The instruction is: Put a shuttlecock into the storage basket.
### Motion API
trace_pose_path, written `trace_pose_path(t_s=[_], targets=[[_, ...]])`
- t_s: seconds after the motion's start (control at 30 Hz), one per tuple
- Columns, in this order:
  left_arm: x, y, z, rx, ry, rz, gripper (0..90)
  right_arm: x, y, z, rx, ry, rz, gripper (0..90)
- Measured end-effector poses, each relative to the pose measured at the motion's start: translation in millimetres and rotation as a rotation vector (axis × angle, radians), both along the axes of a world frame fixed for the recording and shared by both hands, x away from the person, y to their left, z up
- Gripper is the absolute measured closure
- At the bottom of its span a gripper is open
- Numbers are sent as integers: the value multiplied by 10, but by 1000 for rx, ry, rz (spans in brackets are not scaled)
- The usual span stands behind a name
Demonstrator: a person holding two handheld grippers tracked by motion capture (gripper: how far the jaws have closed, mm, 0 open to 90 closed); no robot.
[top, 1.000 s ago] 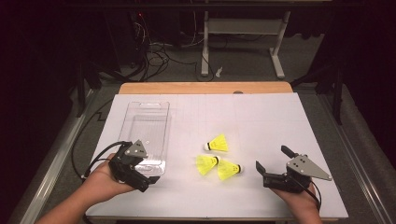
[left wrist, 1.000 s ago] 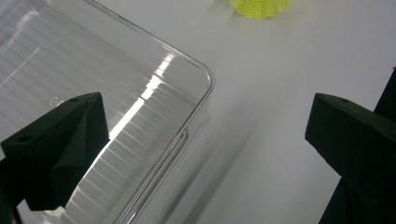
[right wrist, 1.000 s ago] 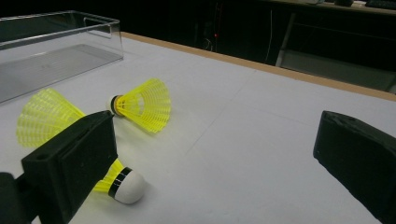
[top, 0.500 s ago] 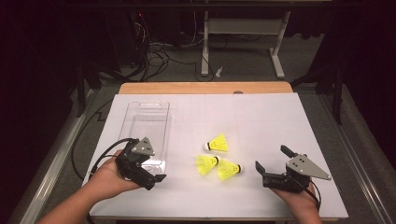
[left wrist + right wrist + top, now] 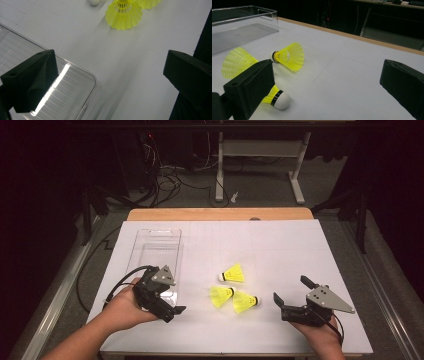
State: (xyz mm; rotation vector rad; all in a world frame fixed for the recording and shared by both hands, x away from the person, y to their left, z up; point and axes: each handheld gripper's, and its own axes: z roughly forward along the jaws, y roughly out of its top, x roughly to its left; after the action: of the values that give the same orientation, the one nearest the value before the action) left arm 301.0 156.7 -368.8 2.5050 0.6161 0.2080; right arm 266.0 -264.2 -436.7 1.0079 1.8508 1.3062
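I held the left claw released at the clear plastic bin's near corner. The right claw was released beside three yellow shuttlecocks lying mid-surface. The nearest shuttlecock's cork pointed right. No writing was legible.

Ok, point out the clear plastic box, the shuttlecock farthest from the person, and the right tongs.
clear plastic box [image 5: 159,236]: high view, far rim.
farthest shuttlecock [image 5: 235,273]: high view, yellow skirt.
right tongs [image 5: 291,294]: high view, midway between the open tips.
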Motion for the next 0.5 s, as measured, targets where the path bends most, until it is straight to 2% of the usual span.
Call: trace_pose_path(t_s=[0.33,0.37,0.5], targets=[[30,-117,37,6,-1,-24,8,0,-1,1,2,-1,2,0],[13,-155,9,-41,-1,10,8,0,-2,2,2,-2,2,0],[25,-200,-5,-37,5,6,9,0,-1,1,2,-2,2,0]])
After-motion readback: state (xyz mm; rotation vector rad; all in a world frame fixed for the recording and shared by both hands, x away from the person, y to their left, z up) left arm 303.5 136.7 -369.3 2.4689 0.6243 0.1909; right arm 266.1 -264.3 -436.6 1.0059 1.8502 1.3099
